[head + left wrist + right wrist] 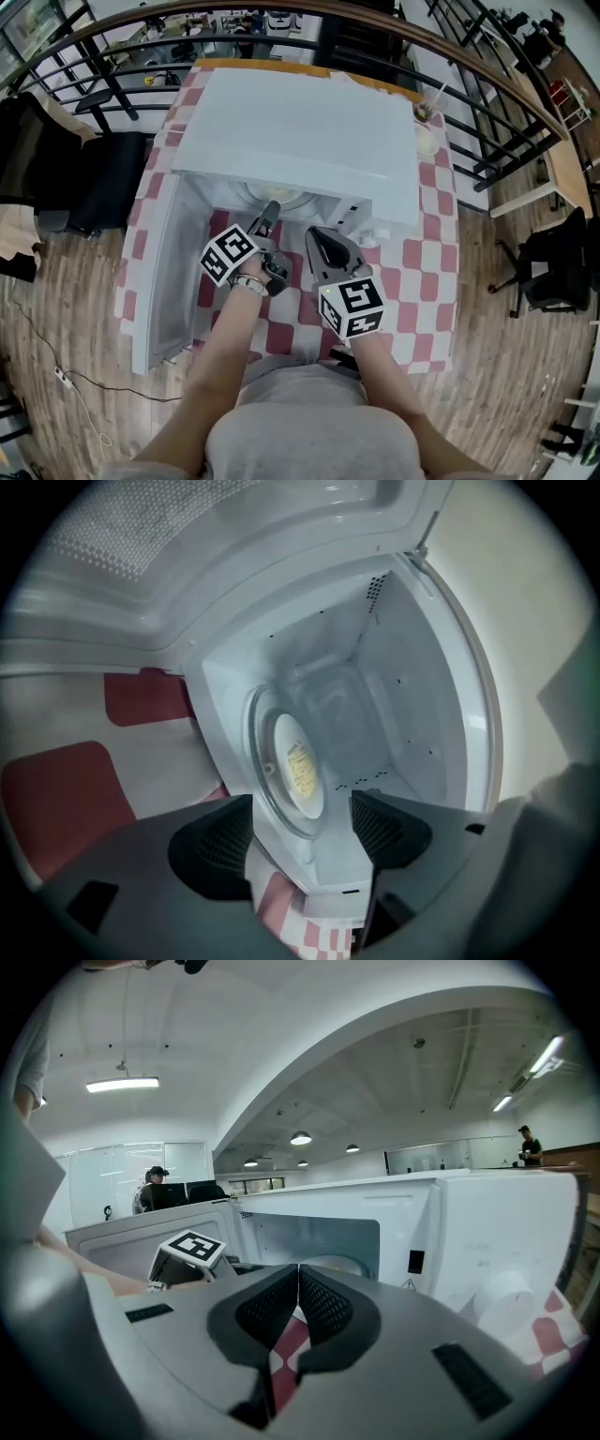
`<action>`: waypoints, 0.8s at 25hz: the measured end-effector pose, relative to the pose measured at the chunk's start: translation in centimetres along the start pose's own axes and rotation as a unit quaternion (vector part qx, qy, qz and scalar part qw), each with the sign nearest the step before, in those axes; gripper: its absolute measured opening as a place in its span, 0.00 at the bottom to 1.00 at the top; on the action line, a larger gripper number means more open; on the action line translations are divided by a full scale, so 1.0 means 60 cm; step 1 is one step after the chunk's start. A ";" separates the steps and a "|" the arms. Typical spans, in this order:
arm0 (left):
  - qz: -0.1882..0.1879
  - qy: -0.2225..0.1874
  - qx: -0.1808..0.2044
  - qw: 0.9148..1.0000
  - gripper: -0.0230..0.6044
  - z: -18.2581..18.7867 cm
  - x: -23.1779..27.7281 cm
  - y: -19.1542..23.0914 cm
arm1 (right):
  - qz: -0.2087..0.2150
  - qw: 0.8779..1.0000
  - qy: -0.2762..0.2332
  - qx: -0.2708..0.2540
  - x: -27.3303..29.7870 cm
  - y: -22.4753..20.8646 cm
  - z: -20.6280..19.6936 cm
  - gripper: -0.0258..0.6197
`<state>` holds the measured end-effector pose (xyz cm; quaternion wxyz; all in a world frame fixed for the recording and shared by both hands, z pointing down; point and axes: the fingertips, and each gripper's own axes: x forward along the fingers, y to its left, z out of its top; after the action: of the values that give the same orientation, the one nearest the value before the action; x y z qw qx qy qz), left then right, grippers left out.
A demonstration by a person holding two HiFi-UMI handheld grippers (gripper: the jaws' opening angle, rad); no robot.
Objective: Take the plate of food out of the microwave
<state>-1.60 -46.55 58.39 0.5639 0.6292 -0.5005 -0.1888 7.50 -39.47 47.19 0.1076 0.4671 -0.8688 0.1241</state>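
Note:
A white microwave stands on the checked tablecloth with its door swung open to the left. Inside, a white plate of yellowish food rests on the glass turntable; the plate shows at the cavity mouth in the head view. My left gripper is open just outside the opening, its jaws pointed at the plate, touching nothing. Also in front of the microwave, my right gripper is shut with nothing between its jaws, a little further back than the left gripper.
The red-and-white checked cloth covers the table. A small glass stands at the microwave's far right corner. A black chair stands left of the table, a railing behind it.

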 end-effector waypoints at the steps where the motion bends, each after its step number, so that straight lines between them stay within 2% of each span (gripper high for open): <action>1: 0.006 -0.001 -0.009 1.000 0.55 0.001 0.005 0.007 | 0.001 1.000 0.002 0.001 0.003 -0.001 -0.002 0.08; 8: 0.032 -0.012 -0.066 0.997 0.55 0.000 0.021 0.049 | 0.002 1.000 0.009 0.007 0.015 -0.003 -0.015 0.08; 13: 0.059 -0.014 -0.093 0.994 0.55 -0.002 0.038 0.071 | 0.001 1.000 0.016 0.013 0.020 -0.008 -0.022 0.08; 20: 0.069 -0.020 -0.119 0.990 0.55 0.000 0.060 0.085 | -0.007 1.000 0.025 0.017 0.018 -0.020 -0.033 0.08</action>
<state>-2.21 -48.88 64.15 0.6364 0.5175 -0.5278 -0.2205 8.08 -40.33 49.54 0.1224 0.4715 -0.8604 0.1497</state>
